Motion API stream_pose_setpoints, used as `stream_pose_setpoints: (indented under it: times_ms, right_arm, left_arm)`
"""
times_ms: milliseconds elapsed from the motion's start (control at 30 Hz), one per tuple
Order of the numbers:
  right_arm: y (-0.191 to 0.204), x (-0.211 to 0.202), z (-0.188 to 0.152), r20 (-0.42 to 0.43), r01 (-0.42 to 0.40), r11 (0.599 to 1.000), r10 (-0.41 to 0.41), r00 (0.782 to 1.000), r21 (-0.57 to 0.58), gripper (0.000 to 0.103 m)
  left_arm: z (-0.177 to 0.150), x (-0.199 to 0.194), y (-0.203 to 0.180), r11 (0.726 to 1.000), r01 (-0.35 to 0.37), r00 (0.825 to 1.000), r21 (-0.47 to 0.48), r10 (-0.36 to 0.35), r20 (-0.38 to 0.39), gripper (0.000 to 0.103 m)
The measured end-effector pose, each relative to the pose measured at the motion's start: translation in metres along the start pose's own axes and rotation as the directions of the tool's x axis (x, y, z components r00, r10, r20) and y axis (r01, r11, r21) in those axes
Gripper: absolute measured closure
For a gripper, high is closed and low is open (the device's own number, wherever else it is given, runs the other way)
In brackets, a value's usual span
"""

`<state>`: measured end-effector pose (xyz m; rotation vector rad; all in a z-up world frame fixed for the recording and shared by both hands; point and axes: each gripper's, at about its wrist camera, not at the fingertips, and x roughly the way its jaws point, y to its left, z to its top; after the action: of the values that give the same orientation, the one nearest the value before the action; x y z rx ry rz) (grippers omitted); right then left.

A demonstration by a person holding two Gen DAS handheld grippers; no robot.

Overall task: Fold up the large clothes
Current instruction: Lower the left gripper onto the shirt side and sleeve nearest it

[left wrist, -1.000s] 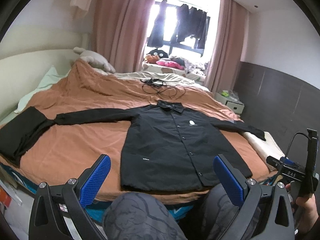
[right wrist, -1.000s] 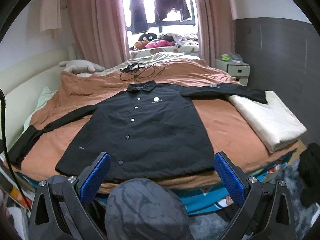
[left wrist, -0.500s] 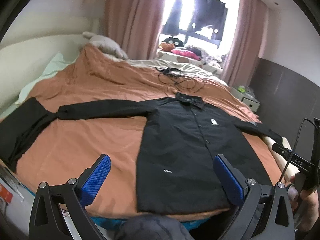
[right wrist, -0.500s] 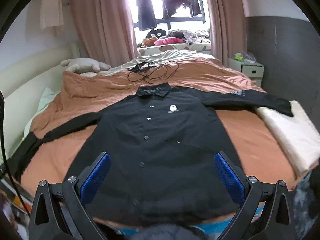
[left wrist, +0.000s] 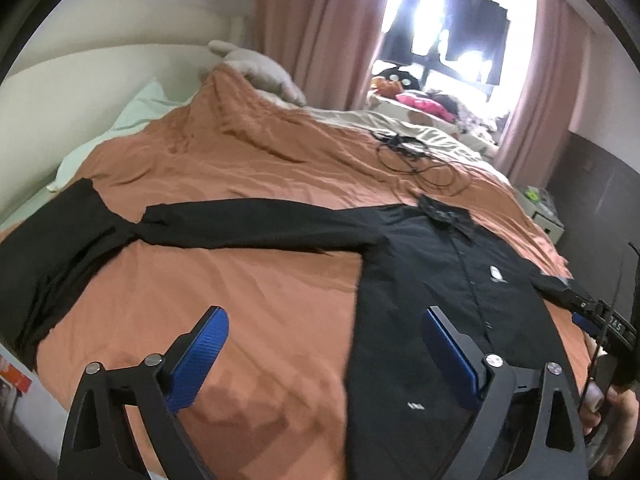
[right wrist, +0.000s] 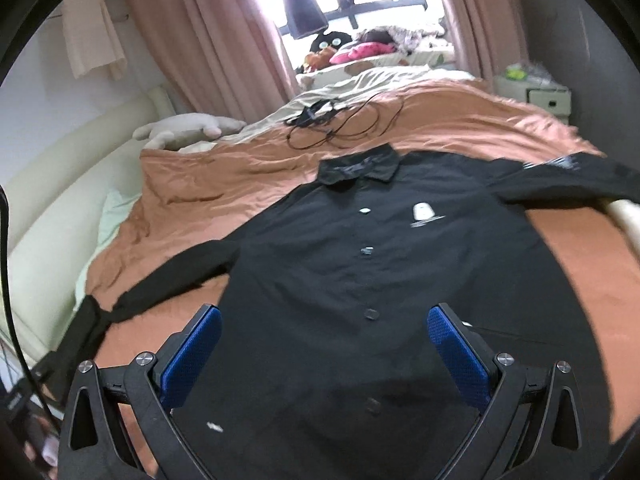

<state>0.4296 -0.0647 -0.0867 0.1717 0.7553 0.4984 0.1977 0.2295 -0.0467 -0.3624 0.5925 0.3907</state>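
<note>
A black button-up shirt (left wrist: pixel 448 280) lies flat, front up, on the orange bedcover (left wrist: pixel 248 292), with both sleeves spread out. Its left sleeve (left wrist: pixel 256 228) reaches a second black garment (left wrist: pixel 52 248) at the bed's left edge. My left gripper (left wrist: pixel 323 316) hovers over the shirt's left side seam and the bare cover; its jaws are closing, with nothing between them. My right gripper (right wrist: pixel 324 312) stands open above the shirt's (right wrist: pixel 360 248) lower front, holding nothing. In the left wrist view the right gripper (left wrist: pixel 592 312) also shows at the right edge, with a hand below it.
A tangle of black cable (left wrist: pixel 416 160) lies beyond the collar. A plush toy (left wrist: pixel 260 68) rests by the curtain, and a pale pillow (left wrist: pixel 116 128) by the headboard. A folded cream blanket (right wrist: pixel 628 216) lies under the right cuff. A nightstand (right wrist: pixel 532 92) stands at the far right.
Both grippers have moved in over the bed, and the shirt now looms larger. The person's knees have dropped out of view. The left gripper's jaws stand slightly narrower.
</note>
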Motion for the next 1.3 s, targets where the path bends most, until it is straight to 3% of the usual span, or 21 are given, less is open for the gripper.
stream_pose_setpoints:
  times_ms: [300,433,533,900,1100,1233,1300]
  right_arm:
    - [0.020,0.068,0.017,-0.049,-0.061,0.998,0.062,0.997,0.025,0.004]
    - [0.029,0.098,0.023,-0.076,-0.069,0.997,0.072,0.994,0.034,0.019]
    - [0.038,0.124,0.026,-0.101,-0.071,0.997,0.074,0.992,0.035,0.021]
    - [0.058,0.196,0.026,-0.198,-0.072,0.997,0.073,0.978,0.011,0.028]
    - [0.066,0.228,0.033,-0.227,-0.101,0.995,0.103,0.968,0.020,0.043]
    - [0.067,0.251,0.040,-0.251,-0.124,0.991,0.132,0.959,0.047,0.061]
    - [0.066,0.259,0.044,-0.251,-0.135,0.989,0.148,0.957,0.067,0.064]
  left_arm:
    - [0.031,0.046,0.041,0.996,-0.069,0.997,-0.051,0.068,-0.021,0.013]
    - [0.041,0.069,0.064,0.991,-0.100,0.994,-0.087,0.097,-0.048,0.020]
    - [0.048,0.088,0.089,0.981,-0.121,0.992,-0.152,0.113,-0.064,0.025]
    - [0.067,0.143,0.149,0.948,-0.203,0.976,-0.244,0.176,-0.127,0.030]
    - [0.067,0.180,0.180,0.925,-0.237,0.965,-0.299,0.187,-0.186,0.030]
    - [0.061,0.208,0.199,0.901,-0.273,0.952,-0.336,0.202,-0.232,0.030]
    - [0.057,0.219,0.209,0.888,-0.275,0.949,-0.368,0.191,-0.250,0.030]
